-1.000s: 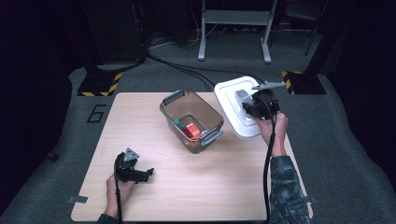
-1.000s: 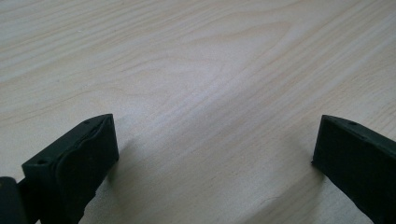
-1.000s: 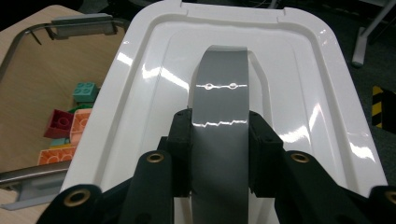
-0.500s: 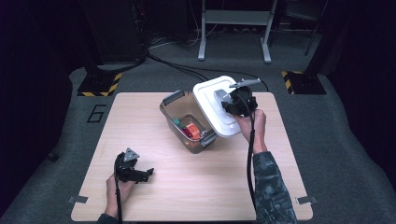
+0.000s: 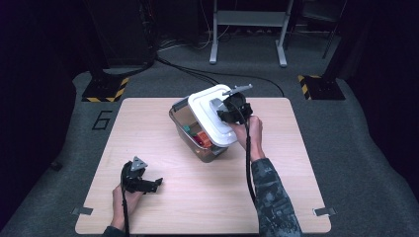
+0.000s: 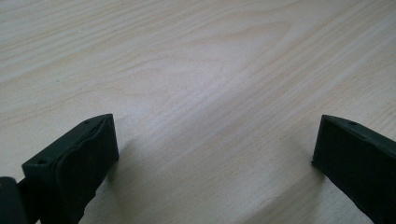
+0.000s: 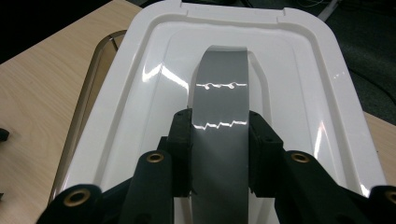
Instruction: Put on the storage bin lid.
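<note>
1. While the right gripper (image 7: 219, 154) is clamping the grey handle (image 7: 218, 121) of the white lid (image 5: 210, 118), the person is holding that lid above the clear plastic box (image 5: 190, 136) on the wooden table (image 5: 148, 123).
2. In the high view, the lid is hanging skewed over the box's right and far parts, leaving the near-left corner uncovered, with red, orange and green items (image 5: 197, 137) showing inside.
3. The left gripper (image 5: 143, 183) is resting on the table near the person's edge, well apart from the box, its jaws standing wide with nothing but bare wood between them.
4. The step in hand is, by the look of it, closing the box: the lid is over it but not yet seated.
5. The next move is likely calling for squaring the lid's edges with the box's rim, lowering it level, and pressing it down before letting go of the handle.
</note>
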